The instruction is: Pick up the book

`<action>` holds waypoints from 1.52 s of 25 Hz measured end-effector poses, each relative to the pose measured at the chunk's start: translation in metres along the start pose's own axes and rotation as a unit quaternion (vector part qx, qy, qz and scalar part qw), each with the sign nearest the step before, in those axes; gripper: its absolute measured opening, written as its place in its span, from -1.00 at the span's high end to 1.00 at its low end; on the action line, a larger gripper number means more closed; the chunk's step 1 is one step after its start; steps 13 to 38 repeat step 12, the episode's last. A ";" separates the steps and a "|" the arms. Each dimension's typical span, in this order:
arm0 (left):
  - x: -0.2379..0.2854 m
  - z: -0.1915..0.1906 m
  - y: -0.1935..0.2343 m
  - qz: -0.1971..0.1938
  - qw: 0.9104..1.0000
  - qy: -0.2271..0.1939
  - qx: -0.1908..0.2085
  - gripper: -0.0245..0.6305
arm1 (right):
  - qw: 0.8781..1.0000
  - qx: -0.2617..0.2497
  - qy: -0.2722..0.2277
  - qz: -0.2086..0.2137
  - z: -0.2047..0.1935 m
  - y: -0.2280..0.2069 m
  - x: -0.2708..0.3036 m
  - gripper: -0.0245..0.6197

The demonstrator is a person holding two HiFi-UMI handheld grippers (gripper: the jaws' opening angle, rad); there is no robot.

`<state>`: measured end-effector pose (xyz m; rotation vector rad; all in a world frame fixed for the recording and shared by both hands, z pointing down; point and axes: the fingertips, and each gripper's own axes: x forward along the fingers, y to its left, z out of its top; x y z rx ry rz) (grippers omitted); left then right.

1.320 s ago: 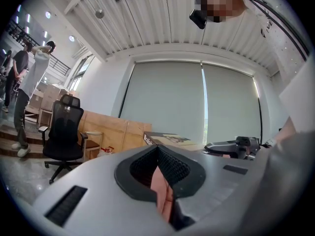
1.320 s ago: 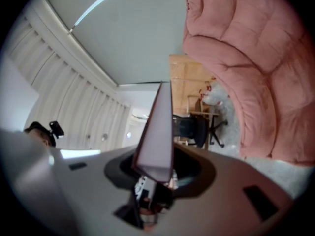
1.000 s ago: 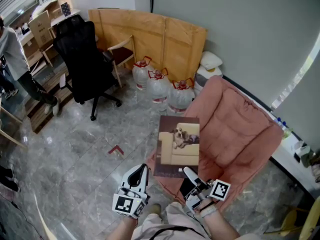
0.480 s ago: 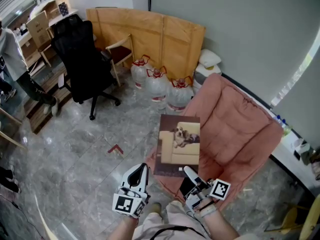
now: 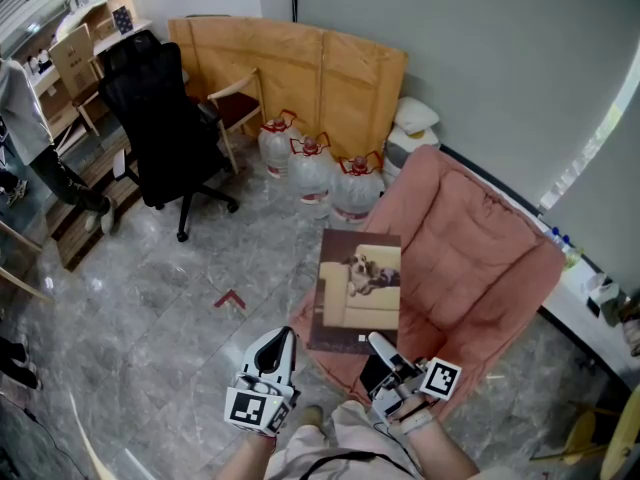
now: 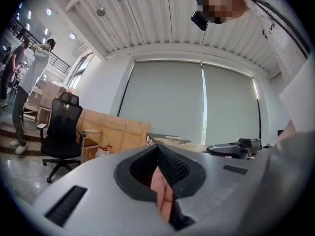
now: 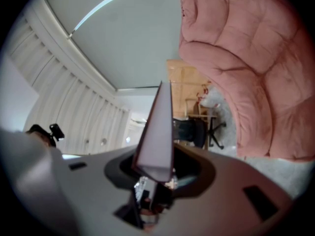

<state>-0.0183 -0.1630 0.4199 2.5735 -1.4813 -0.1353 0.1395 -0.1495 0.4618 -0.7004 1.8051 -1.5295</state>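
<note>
Nothing of the task had shifted since a second earlier: the book (image 5: 358, 293), the left gripper (image 5: 283, 338) and the right gripper (image 5: 380, 348) sat where they had been, and only the room behind slid slightly in the head view. The right gripper was clenched on the book's near edge, holding it cover up and clear of the pink chair (image 5: 470, 258), above that chair's front edge. The left gripper hung just beside it, jaws together on nothing. By my reading the lift was done and this was the hold. Any next move would call for a steady wrist and firm clamp, since a book pinched at one edge could sag or swing; the idle left gripper could support its free side.
</note>
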 end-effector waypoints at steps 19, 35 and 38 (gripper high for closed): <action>0.002 -0.004 0.001 -0.001 1.000 0.000 -0.003 0.86 | 1.000 0.003 -0.003 -0.002 0.001 -0.003 -0.002 0.43; 0.002 -0.004 0.001 -0.001 1.000 0.000 -0.003 0.86 | 1.000 0.003 -0.003 -0.002 0.001 -0.003 -0.002 0.43; 0.002 -0.004 0.001 -0.001 1.000 0.000 -0.003 0.86 | 1.000 0.003 -0.003 -0.002 0.001 -0.003 -0.002 0.43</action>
